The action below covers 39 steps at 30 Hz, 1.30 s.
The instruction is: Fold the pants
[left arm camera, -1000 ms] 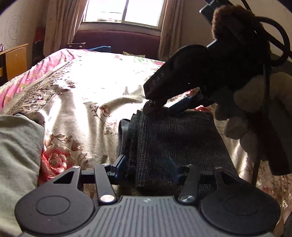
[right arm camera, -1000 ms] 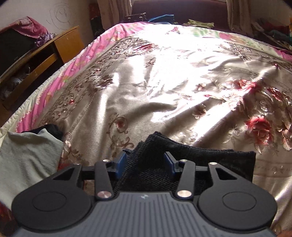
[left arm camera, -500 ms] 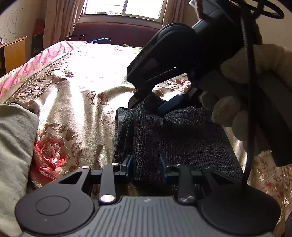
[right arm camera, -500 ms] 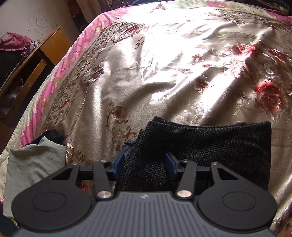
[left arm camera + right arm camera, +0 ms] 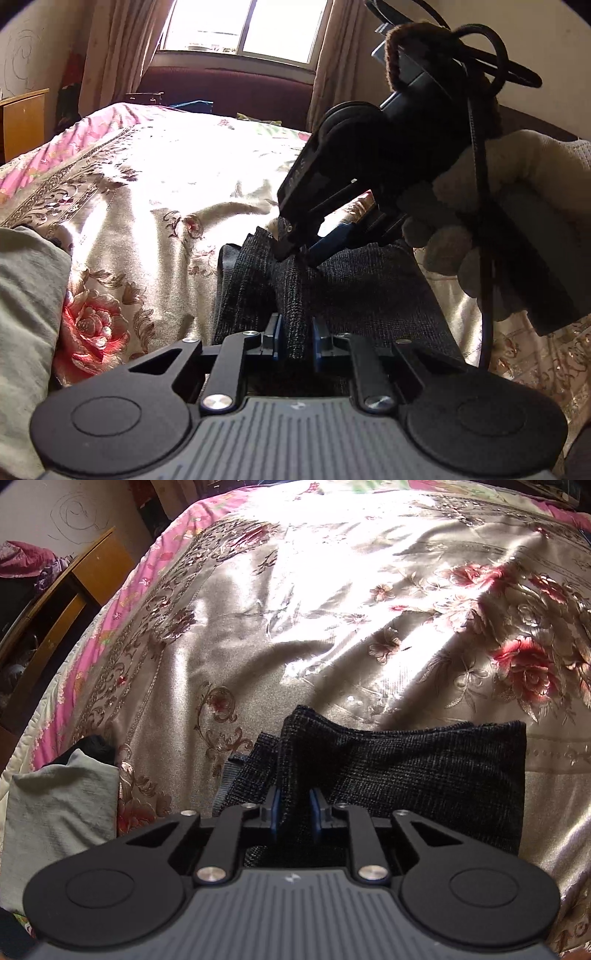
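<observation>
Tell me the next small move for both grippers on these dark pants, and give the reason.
Probably lift both grips together and carry the pinched edge across the pants to fold them over. The left gripper is shut on a ridge of the fabric, and the right gripper is shut on another bunch of it. The pants lie as a part-folded rectangle on the floral bedspread, so both holds look set.

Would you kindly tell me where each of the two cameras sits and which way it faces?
Left wrist view: sits on the left gripper, looking along its fingers across the bed toward the window; the gloved right hand with the right gripper shows.
Right wrist view: sits on the right gripper, tilted down at the floral bedspread; only its own fingers show.
Shared: the dark pants, pinched by both grippers, and the grey cloth.
</observation>
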Available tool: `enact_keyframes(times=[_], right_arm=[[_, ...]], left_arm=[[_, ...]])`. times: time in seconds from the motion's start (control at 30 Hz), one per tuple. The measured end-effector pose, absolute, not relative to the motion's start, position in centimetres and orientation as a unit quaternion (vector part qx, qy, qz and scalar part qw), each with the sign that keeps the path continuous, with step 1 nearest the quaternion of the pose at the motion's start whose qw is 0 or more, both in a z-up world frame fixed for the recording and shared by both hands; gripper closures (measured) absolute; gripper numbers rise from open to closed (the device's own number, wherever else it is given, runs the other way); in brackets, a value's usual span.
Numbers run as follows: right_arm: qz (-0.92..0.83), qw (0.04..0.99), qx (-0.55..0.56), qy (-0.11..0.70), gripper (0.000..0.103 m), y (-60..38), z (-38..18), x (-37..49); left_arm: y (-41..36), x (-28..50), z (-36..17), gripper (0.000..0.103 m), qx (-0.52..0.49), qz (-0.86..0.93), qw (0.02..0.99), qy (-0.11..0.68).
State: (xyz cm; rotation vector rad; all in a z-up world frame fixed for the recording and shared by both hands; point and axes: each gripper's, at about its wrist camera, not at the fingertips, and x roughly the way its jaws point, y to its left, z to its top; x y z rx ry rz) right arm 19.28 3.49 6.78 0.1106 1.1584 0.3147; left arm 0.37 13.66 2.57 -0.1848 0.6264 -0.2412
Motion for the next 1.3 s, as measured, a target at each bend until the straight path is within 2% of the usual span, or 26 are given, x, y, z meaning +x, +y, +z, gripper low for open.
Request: enact_keyframes(times=[0.03,0.07,0.1,0.13,0.17,0.33,0.4,0.57,0.7,0.8,0.83,0.9,0.93,1.0,1.07,1.3], right_arm=[[0.146,0.828,0.039,0.540,0.070,4.1,6.4,19.4],[0.145,0.832,0.027,0.535,0.072,4.6,6.1,19.4],[0.148,0.833,0.025,0.533,0.077,4.7,6.0,19.4],[0.153,0.833,0.035,0.531,0.093,4.5,6.4,19.3],[0.161,0.834,0.043,0.525,0.095,4.2,7.1,19.0],[0.199,0.849,0.067,0.485,0.096,2.9,12.1,16.5],[0.207,0.850,0.069,0.479,0.096,3.4,12.4,16.4],[0.200,0.835,0.072,0.507,0.096,7.0,7.4,18.6],[0.189,0.840,0.015,0.508,0.095,10.3,4.6,19.3],[0.183,0.854,-0.023,0.487,0.092,12.1,4.4,18.5],[0.188,0.858,-0.051,0.476,0.086,12.8,4.2,17.9],[0.211,0.857,-0.087,0.461,0.067,14.2,3.8,17.2],[0.219,0.859,-0.086,0.455,0.052,14.6,3.8,16.9],[0.234,0.862,-0.078,0.443,0.051,14.8,4.2,16.6],[0.262,0.867,-0.039,0.422,0.057,13.5,5.7,16.2],[0.258,0.897,0.021,0.359,0.058,4.9,10.5,13.9]], left_arm=[[13.8,0.6,2.2,0.074,-0.092,-0.113,0.939,0.312],[14.1,0.7,2.0,0.074,-0.099,-0.113,0.937,0.316],[14.7,0.7,2.0,0.074,-0.114,-0.120,0.935,0.314],[15.2,0.6,2.2,0.075,-0.128,-0.128,0.933,0.310],[15.7,0.2,2.5,0.075,-0.141,-0.134,0.932,0.306],[17.7,-1.8,4.6,0.075,-0.191,-0.158,0.932,0.265],[18.2,-2.0,4.6,0.075,-0.189,-0.147,0.935,0.262],[19.8,-0.7,2.4,0.076,-0.179,-0.091,0.935,0.293],[21.6,0.9,-0.6,0.075,-0.211,-0.060,0.919,0.329],[22.3,1.0,-1.0,0.069,-0.227,-0.056,0.914,0.330],[22.3,1.0,-1.1,0.067,-0.221,-0.054,0.915,0.332],[21.9,0.9,-0.7,0.066,-0.204,-0.049,0.918,0.337],[21.7,0.8,-0.4,0.064,-0.196,-0.045,0.919,0.338],[21.6,0.4,-0.1,0.061,-0.189,-0.041,0.920,0.340],[21.6,-0.1,0.4,0.054,-0.179,-0.040,0.922,0.340],[20.5,-0.9,3.5,0.053,-0.089,0.002,0.949,0.303]])
